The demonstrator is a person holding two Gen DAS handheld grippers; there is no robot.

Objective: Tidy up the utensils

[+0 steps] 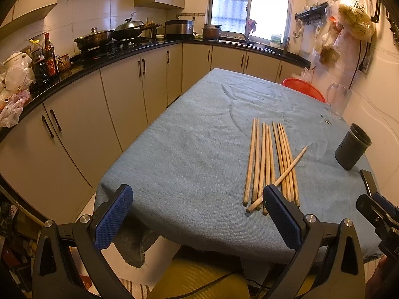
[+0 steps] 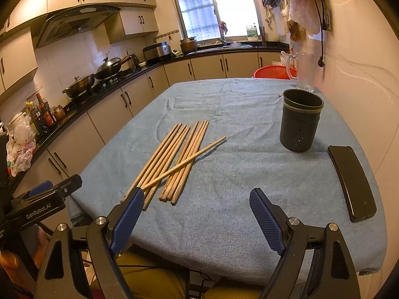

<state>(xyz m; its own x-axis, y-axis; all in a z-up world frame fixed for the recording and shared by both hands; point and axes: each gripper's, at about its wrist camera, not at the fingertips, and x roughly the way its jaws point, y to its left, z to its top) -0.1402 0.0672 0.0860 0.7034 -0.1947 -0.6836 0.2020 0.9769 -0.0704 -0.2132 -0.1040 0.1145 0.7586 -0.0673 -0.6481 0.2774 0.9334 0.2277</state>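
Note:
Several wooden chopsticks (image 1: 271, 162) (image 2: 174, 159) lie side by side on the blue cloth of the table (image 1: 194, 149) (image 2: 237, 174), one of them laid slantwise over the rest. A dark empty utensil cup (image 1: 352, 146) (image 2: 300, 119) stands upright to their right. My left gripper (image 1: 198, 194) is open at the table's near edge, its right fingertip just in front of the chopstick ends. My right gripper (image 2: 197, 196) is open too, hovering over the near edge with the chopstick ends beside its left fingertip. Nothing is held.
A black phone (image 2: 351, 182) lies on the cloth right of the right gripper. A clear jug (image 2: 304, 71) and a red basket (image 2: 271, 72) stand at the table's far end. Kitchen counters with pots (image 1: 99, 38) run along the left. A wall bounds the right side.

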